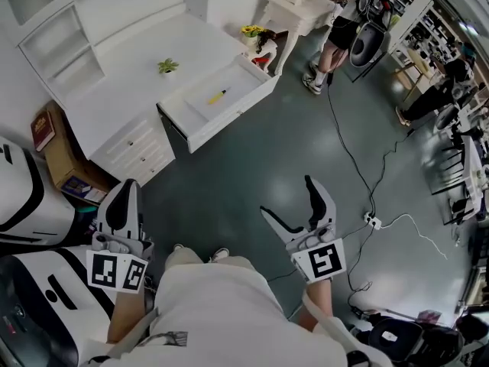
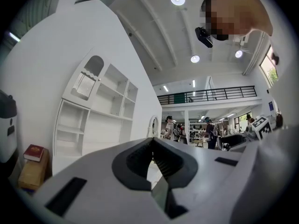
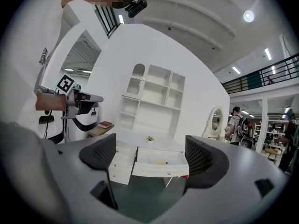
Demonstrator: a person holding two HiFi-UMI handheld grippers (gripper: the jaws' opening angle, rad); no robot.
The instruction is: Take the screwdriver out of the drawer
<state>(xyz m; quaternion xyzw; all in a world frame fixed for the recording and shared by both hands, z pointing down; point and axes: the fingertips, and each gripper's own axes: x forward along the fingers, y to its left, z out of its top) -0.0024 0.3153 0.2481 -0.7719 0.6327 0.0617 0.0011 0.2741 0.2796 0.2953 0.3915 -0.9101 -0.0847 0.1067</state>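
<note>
The left tool (image 1: 124,191) is closed tight with nothing in it. The right tool (image 1: 286,197) is wide open and empty, and it points at the drawer (image 1: 229,115). Both tools are well short of the drawer, with dark floor (image 1: 252,167) in between. The drawer is pulled out of the white desk (image 1: 153,40). The yellow screwdriver (image 1: 218,95) lies inside the drawer, near its middle. I think the reach, the grab and the lift out are all left to do.

screwdriver (image 1: 218,95) is laid in drawer (image 1: 233,115) | drawer is extended before desk (image 1: 145,102) | plant (image 1: 168,66) is set on desk | book (image 1: 42,131) is stacked on box (image 1: 63,159), left of desk
</note>
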